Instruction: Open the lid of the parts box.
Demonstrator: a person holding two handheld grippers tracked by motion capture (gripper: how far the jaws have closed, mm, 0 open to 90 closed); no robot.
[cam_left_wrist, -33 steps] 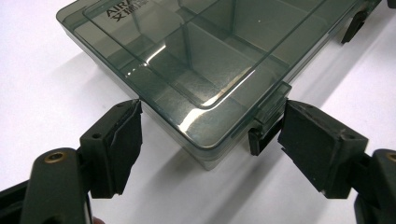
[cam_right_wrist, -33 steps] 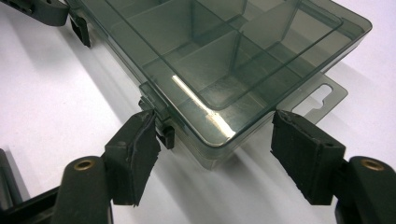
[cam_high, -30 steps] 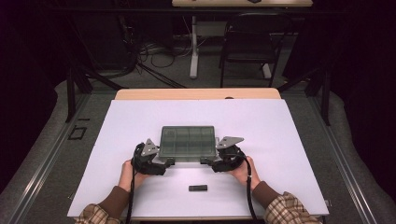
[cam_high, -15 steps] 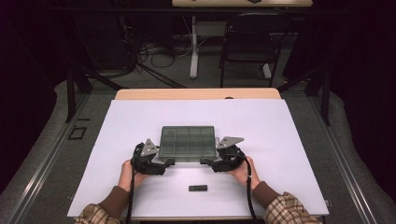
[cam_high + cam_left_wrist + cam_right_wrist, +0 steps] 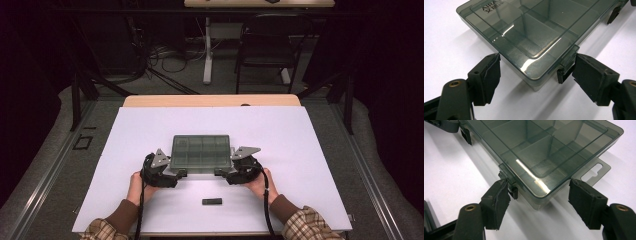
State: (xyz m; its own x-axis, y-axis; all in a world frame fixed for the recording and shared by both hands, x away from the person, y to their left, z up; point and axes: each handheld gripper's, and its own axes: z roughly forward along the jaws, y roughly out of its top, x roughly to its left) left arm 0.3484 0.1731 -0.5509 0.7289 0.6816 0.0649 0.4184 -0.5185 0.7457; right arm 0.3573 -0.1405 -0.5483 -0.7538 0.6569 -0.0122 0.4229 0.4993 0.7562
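Clear compartment box [image 5: 201,151] lies closed on the white tabletop [image 5: 310,150]. Left claw [image 5: 534,75] straddles the box's near-left corner, right claw [image 5: 539,196] its near-right corner; both spread, pads not pressing.

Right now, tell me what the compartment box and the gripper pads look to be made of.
Compartment box: smoky see-through hard plastic, glossy; light glints off the lid and the dividers show through it. Left gripper pads: matte black, likely rubber or foam facing; edges look frayed. Right gripper pads look the same.
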